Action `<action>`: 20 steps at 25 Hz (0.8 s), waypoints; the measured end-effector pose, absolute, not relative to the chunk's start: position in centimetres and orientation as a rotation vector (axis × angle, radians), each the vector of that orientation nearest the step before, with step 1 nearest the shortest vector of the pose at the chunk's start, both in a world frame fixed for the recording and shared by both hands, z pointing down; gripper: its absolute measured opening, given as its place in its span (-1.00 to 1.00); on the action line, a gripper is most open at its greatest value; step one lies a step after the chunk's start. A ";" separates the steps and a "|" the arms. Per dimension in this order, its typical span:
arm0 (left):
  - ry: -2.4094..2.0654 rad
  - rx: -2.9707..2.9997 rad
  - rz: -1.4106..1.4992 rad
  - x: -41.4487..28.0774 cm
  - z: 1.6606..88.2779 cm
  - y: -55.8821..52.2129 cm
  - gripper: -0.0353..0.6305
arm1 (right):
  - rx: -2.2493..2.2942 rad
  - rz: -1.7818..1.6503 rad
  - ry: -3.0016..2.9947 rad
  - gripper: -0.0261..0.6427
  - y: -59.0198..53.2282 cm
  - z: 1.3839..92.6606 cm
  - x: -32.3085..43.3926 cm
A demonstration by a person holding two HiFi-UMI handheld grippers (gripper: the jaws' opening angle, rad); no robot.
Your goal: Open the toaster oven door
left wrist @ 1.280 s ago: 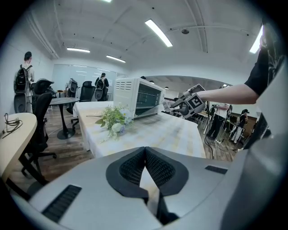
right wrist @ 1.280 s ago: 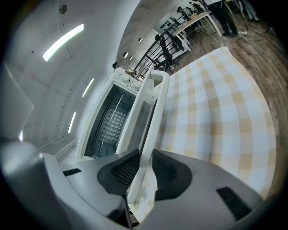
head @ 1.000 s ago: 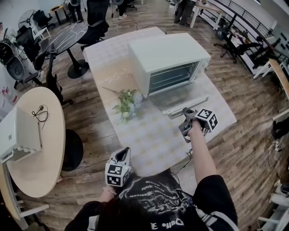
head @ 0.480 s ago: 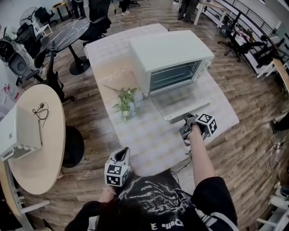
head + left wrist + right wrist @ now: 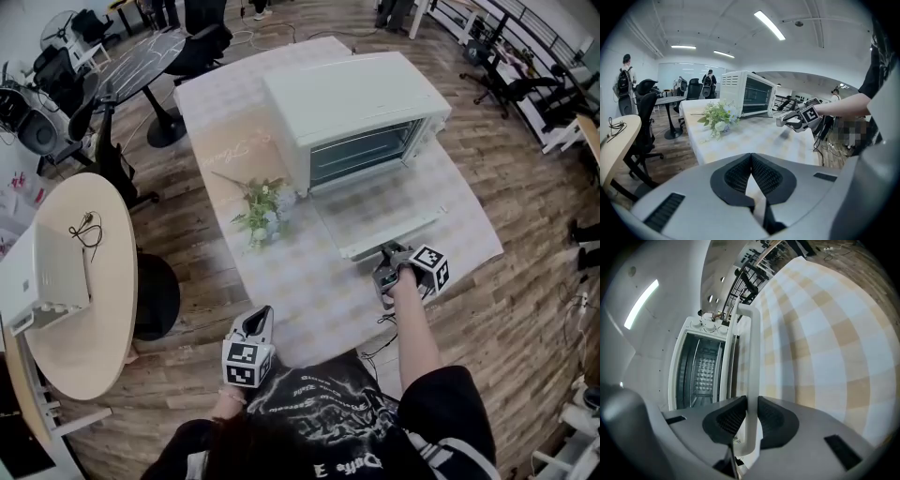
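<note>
Smooth white handle (image 5: pixel 752 343) gripped by just-closing right gripper (image 5: pixel 386 258) jaws, left gripper (image 5: pixel 751 159) jaws together

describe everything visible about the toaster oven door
The door is white-framed with a glass pane, swung fully down from the toaster oven and lying about flat over the checked tablecloth. Its white bar handle runs along the outer edge, pinched by the right gripper, whose jaws have just been closing.
</note>
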State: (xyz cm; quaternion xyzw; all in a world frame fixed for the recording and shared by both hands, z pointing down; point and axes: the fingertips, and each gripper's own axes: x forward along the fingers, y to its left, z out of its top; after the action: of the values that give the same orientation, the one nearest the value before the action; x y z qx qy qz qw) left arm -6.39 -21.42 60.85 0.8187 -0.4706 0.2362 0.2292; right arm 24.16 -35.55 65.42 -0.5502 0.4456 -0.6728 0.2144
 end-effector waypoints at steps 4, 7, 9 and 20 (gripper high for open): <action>-1.297 2.245 0.657 -6.0 60.8 -21.7 -0.83 | -1.498 -1.845 1.236 -0.67 -35.4 66.0 24.2; -1.319 2.229 0.646 -6.3 60.5 -22.2 -0.83 | -1.486 -1.818 1.239 -0.67 -35.5 66.5 24.3; -1.333 2.220 0.644 -6.5 60.4 -22.5 -0.83 | -1.481 -1.801 1.232 -0.67 -35.4 67.0 24.3; -1.398 2.183 0.647 -6.8 60.2 -22.4 -0.83 | -1.450 -1.766 1.193 -0.67 -35.4 68.6 24.4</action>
State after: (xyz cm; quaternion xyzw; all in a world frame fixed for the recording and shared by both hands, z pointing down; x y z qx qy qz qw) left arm -6.76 -22.45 60.23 0.7945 -0.5090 0.2357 0.2328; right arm 24.41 -35.40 68.57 -0.5404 0.4447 -0.6579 0.2782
